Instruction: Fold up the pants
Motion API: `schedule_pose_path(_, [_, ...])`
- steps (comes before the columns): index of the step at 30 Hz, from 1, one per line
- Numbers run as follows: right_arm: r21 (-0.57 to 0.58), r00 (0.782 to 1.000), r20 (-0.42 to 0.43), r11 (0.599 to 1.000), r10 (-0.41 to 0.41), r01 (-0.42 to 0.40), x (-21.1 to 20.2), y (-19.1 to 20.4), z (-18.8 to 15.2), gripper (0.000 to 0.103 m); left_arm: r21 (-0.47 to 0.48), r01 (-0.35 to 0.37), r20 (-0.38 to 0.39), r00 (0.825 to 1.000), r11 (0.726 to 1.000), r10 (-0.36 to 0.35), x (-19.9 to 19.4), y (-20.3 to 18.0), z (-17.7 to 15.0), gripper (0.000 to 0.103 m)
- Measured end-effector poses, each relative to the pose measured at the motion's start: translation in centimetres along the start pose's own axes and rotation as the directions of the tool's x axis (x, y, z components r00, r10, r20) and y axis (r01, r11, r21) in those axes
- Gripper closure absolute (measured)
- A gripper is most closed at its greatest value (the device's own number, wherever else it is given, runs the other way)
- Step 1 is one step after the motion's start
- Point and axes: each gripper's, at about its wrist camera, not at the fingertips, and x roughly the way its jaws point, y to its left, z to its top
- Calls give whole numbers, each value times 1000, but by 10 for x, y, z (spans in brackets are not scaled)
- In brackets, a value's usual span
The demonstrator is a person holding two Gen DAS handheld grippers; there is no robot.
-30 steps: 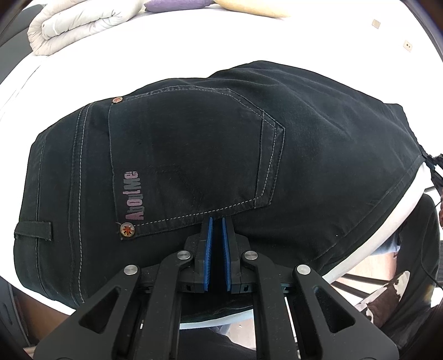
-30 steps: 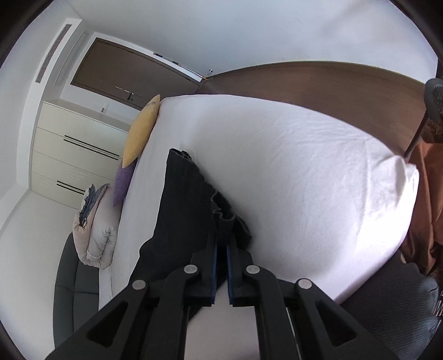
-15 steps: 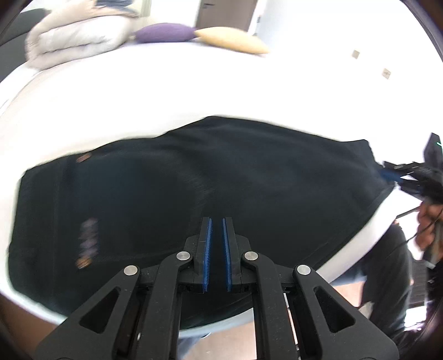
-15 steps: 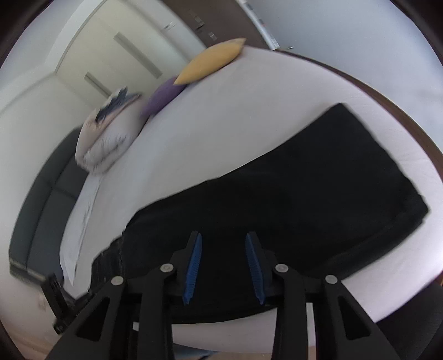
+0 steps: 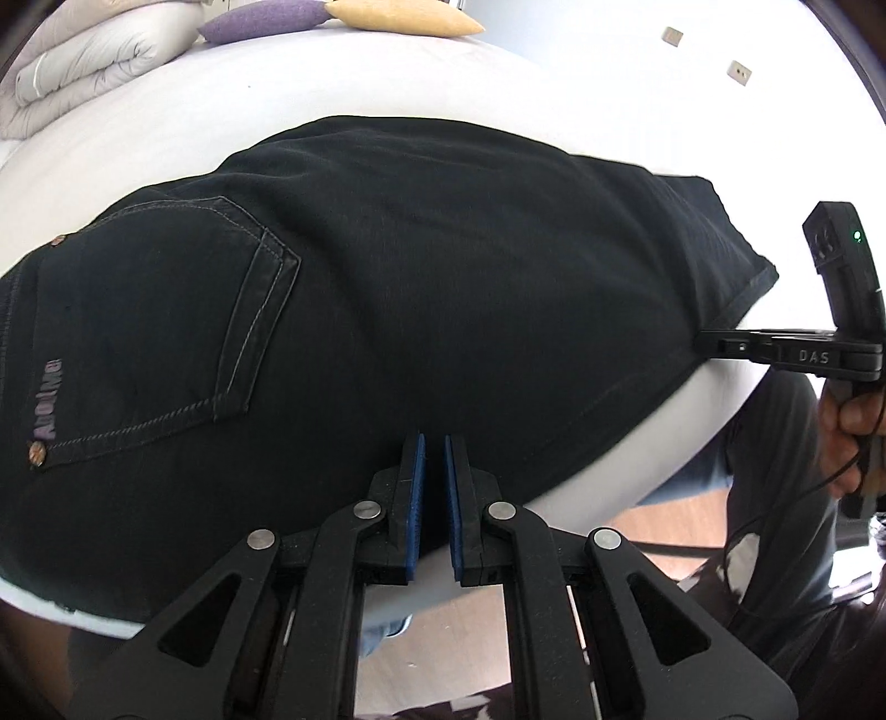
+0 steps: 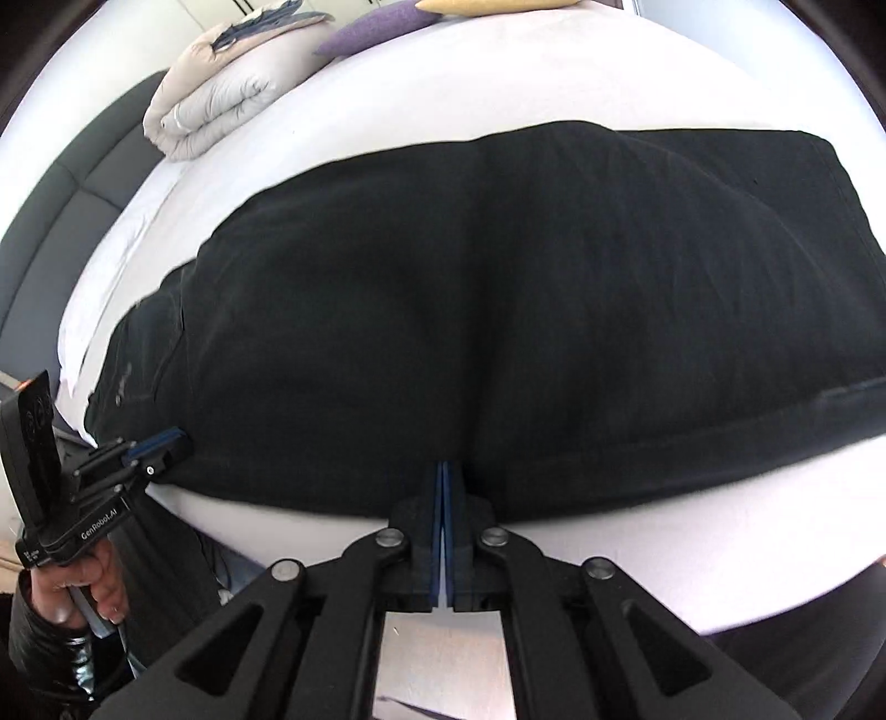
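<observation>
Left wrist view: black pants (image 5: 443, 310) lie flat along the near edge of the white bed (image 5: 343, 72), legs stacked, back pocket (image 5: 160, 332) up, which looks like a lengthwise fold done and a crosswise fold still due.
Left tool (image 5: 433, 459): blue pads a narrow slit apart, tips at the near edge of the cloth; whether fabric is pinched between them cannot be told.
Right tool, left wrist view (image 5: 714, 343): meets the hem end from the side.
Right wrist view: pants (image 6: 526, 310) span the bed, hem to the right.
Right tool (image 6: 441, 487): pads pressed nearly together at the near cloth edge, seemingly clenched on it.
Far side: folded duvet (image 6: 216, 105) and cushions (image 6: 382, 22), well apart.
</observation>
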Motion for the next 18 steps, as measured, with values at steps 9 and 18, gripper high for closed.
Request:
schedule_pose_path(9, [14,991,113,997,76,-78,-36,18,39,96,36,2,76,997,999,-5,-29,-22,8,96])
schedule_pose_path(18, [-41,994,-55,995,90,-93,43,44,56,102,35,50,-37,998,998,-48,29,-44,50,96])
